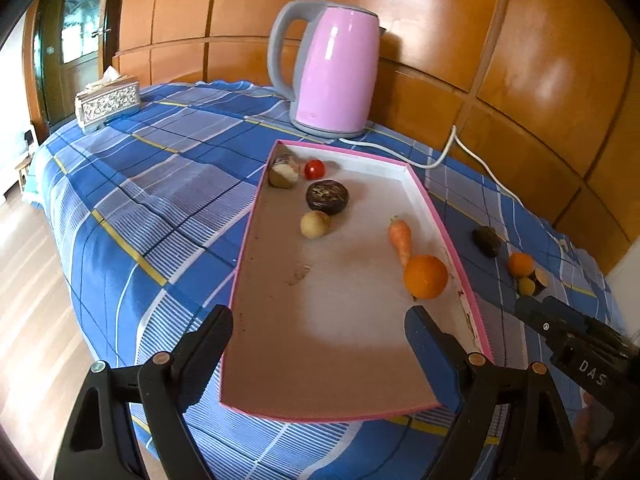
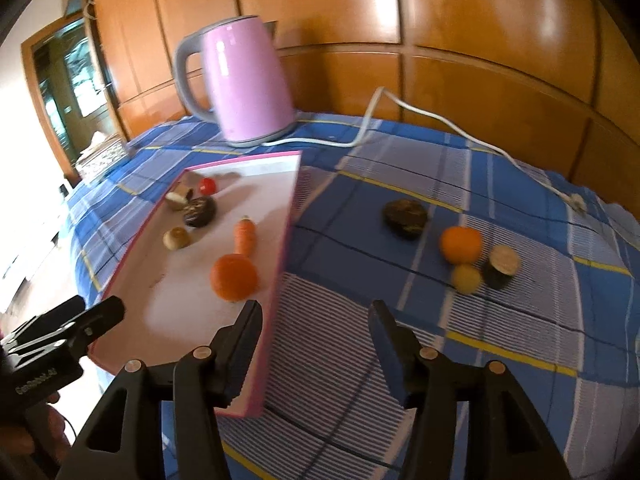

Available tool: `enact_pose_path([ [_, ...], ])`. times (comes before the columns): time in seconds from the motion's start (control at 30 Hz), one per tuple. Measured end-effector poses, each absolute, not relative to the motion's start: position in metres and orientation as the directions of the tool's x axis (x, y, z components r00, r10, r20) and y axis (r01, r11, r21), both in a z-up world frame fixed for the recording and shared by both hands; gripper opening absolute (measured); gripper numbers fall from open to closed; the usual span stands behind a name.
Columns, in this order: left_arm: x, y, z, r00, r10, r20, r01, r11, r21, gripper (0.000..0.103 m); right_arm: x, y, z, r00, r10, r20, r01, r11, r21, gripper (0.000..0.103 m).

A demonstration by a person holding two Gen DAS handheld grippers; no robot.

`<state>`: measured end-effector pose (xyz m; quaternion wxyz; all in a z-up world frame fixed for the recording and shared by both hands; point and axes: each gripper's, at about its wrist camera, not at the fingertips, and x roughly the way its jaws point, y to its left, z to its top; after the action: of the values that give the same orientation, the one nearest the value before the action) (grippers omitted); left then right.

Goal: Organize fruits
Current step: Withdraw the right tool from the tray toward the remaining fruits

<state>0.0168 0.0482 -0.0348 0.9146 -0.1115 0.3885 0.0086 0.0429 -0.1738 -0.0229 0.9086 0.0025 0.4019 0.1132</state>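
Observation:
A pink-rimmed shallow tray (image 1: 256,216) (image 2: 290,216) lies on the blue plaid cloth. In it are an orange (image 1: 425,277) (image 2: 234,278), a carrot (image 1: 401,238) (image 2: 245,236), a pale round fruit (image 1: 315,224), a dark brown fruit (image 1: 327,197), a cut fruit (image 1: 283,171) and a small red tomato (image 1: 314,169). On the cloth right of the tray lie a dark fruit (image 2: 405,218), a second orange (image 2: 460,244), a small yellow fruit (image 2: 466,278) and a halved dark fruit (image 2: 502,266). My left gripper (image 1: 318,326) is open and empty over the tray's near end. My right gripper (image 2: 316,320) is open and empty, over the tray's right edge.
A pink electric kettle (image 1: 334,72) (image 2: 240,80) stands behind the tray, its white cord (image 2: 440,120) trailing right across the cloth. A patterned tissue box (image 1: 107,104) sits at the far left. Wooden wall panels close the back. The table drops to wooden floor on the left.

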Motion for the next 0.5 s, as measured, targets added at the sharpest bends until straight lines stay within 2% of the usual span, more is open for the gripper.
enact_pose_path([
  [0.13, 0.016, 0.042, -0.034, 0.696, -0.077, -0.714, -0.083, 0.979, -0.186, 0.088, 0.038, -0.188, -0.026, 0.668, 0.167, -0.725, -0.158, 0.984, 0.081, 0.062],
  [0.5, 0.012, 0.012, -0.028, 0.695, -0.149, -0.703, 0.05, 0.986, -0.16, 0.088, 0.023, -0.257, -0.033, 0.702, -0.012, -0.712, 0.051, 0.998, 0.033, 0.063],
])
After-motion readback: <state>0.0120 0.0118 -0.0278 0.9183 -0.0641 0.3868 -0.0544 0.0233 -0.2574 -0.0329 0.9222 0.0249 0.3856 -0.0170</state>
